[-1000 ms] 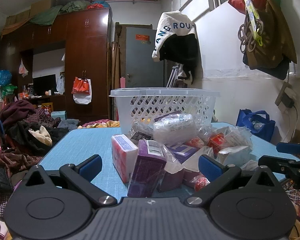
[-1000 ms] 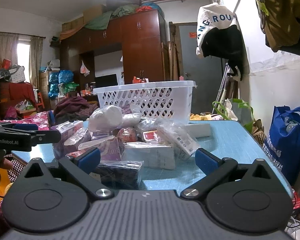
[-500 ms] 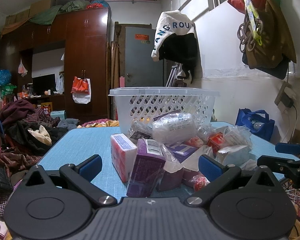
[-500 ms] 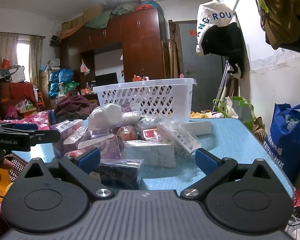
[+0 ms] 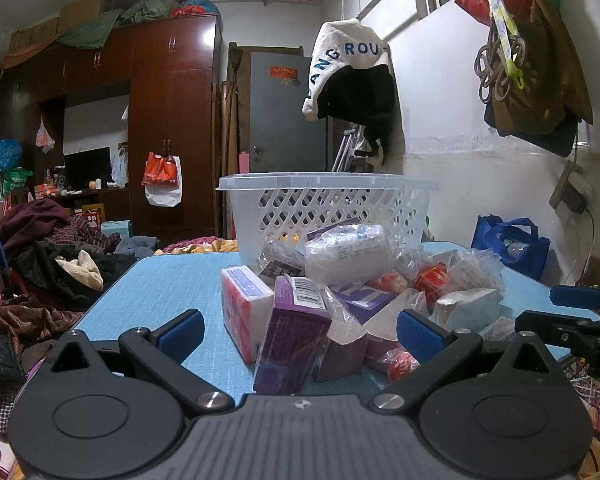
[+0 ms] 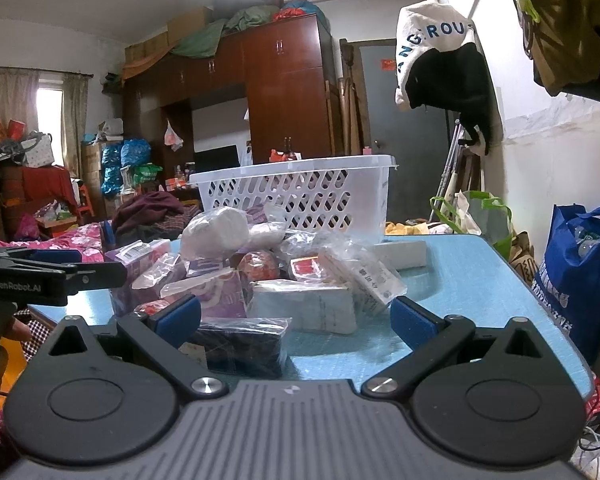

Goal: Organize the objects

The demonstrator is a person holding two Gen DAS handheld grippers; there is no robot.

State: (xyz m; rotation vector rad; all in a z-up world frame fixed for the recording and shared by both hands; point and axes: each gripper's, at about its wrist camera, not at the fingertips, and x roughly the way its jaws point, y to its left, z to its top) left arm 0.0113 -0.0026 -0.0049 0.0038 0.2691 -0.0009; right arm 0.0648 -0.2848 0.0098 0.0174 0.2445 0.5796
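Note:
A heap of wrapped packets and small boxes lies on the blue table point(image 5: 168, 284) in front of a white lattice basket point(image 5: 328, 208). Nearest my left gripper point(image 5: 298, 330) stand a purple box point(image 5: 296, 332) and a pink-and-white box point(image 5: 244, 304); the gripper is open, its blue pads either side of the purple box, nothing held. My right gripper point(image 6: 296, 318) is open too, just short of a dark bagged packet point(image 6: 240, 346) and a white box point(image 6: 308, 306). The basket point(image 6: 300, 196) stands behind the heap. Each gripper shows at the other view's edge.
A blue shopping bag point(image 6: 580, 264) stands by the table's right side. Clothes are piled on a bed point(image 5: 40, 264) to the left. A dark wardrobe point(image 5: 160, 120) and a grey door point(image 5: 284, 112) fill the back wall; a cap point(image 5: 352, 68) and bags hang on the right wall.
Both grippers have hardly moved; the views drift only slightly. Both stay open and the heap lies as before.

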